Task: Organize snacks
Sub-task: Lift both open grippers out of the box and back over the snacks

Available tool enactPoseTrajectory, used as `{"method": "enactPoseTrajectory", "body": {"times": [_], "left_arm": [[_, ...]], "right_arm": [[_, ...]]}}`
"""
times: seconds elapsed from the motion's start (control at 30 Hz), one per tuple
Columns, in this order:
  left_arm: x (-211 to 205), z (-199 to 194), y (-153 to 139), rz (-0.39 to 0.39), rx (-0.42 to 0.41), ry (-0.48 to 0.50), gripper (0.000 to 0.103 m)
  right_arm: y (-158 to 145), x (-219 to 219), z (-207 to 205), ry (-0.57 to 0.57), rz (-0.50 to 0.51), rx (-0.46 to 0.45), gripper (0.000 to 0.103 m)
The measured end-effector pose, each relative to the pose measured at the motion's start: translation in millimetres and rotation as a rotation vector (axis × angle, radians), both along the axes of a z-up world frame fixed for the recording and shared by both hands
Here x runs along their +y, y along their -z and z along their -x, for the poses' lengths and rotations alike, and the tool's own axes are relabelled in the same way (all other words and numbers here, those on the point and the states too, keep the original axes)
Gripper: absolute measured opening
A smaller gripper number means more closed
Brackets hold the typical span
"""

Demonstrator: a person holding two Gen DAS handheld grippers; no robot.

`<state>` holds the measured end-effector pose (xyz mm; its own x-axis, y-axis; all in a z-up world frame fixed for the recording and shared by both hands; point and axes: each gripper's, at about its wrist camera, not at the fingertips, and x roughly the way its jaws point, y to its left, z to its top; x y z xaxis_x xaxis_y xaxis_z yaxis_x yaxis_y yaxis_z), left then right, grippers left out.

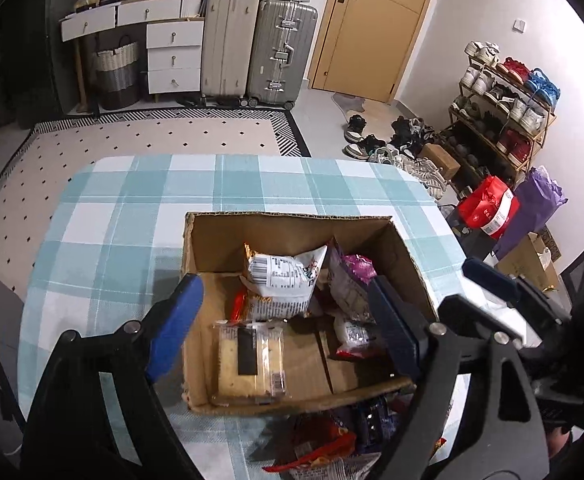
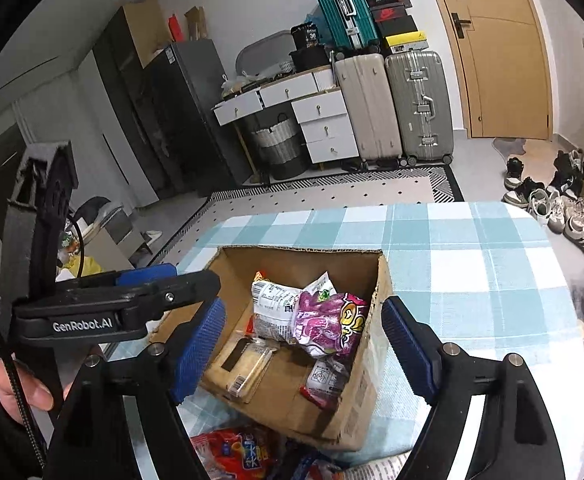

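Both grippers, left [image 1: 287, 320] and right [image 2: 304, 344], empty and released over box [image 1: 292, 220]; loose snacks [image 2: 235, 452] lie below, nearer right.

left wrist: near, angled down | right wrist: same | shared: cardboard box [image 1: 287, 220], checked table [image 1: 111, 216]

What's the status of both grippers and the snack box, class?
Left gripper open, empty. Right gripper open, empty. Cardboard box holds several snacks; more snack packets wait on the table. Nothing in the way.

snack packets [image 2: 324, 320] in cardboard box [image 2: 372, 380] (right gripper [image 2: 308, 344] agape)
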<state>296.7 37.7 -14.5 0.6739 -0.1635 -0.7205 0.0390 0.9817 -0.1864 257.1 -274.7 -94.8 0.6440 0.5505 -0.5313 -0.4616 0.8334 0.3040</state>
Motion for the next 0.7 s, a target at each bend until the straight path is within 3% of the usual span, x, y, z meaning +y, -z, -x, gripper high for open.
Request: {"method": "enactPoseTrajectory", "body": {"times": [0.7], "left_arm": [[-13.6,105.2,-37.9,-0.065,-0.061,-0.027,0.086]], "right_arm": [[-49.1,-24.9,100.2,0.009,0.001,-0.1,0.09]]}}
